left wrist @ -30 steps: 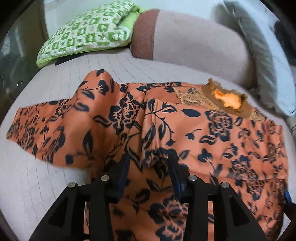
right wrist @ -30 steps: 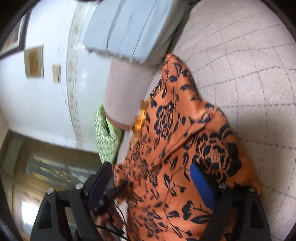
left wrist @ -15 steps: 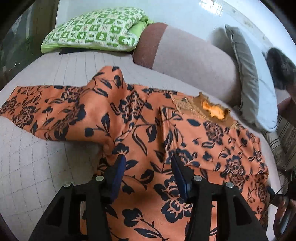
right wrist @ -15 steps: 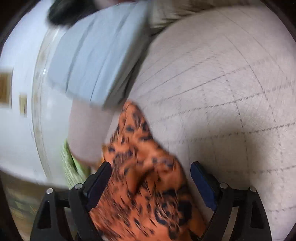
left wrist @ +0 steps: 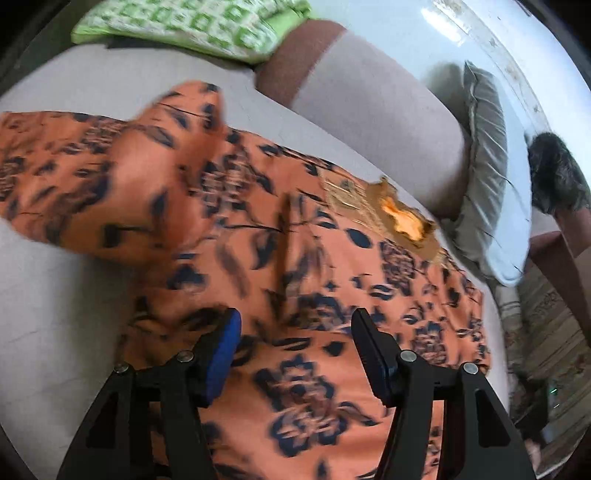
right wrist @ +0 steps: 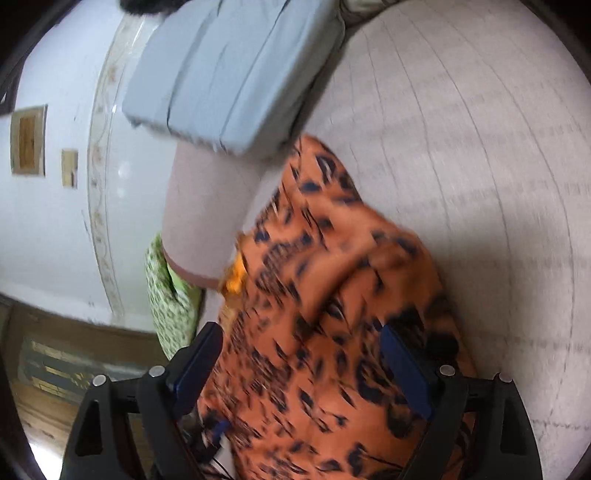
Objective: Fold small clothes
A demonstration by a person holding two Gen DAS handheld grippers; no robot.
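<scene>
1. Our left gripper (left wrist: 295,332) hangs over the orange cotton garment with dark blue flowers (left wrist: 295,258); its jaws are opening, cloth beneath them, not pinched.
2. Our right gripper (right wrist: 301,354) stands wide above the same garment's edge; blur probably hides any contact.
3. The garment lies spread on the pale grey quilted bed (right wrist: 480,147).
4. Beyond it sit a beige bolster with a brown end (left wrist: 369,110), a green checked pillow (left wrist: 192,22) and a grey-blue cushion (right wrist: 236,70).
</scene>
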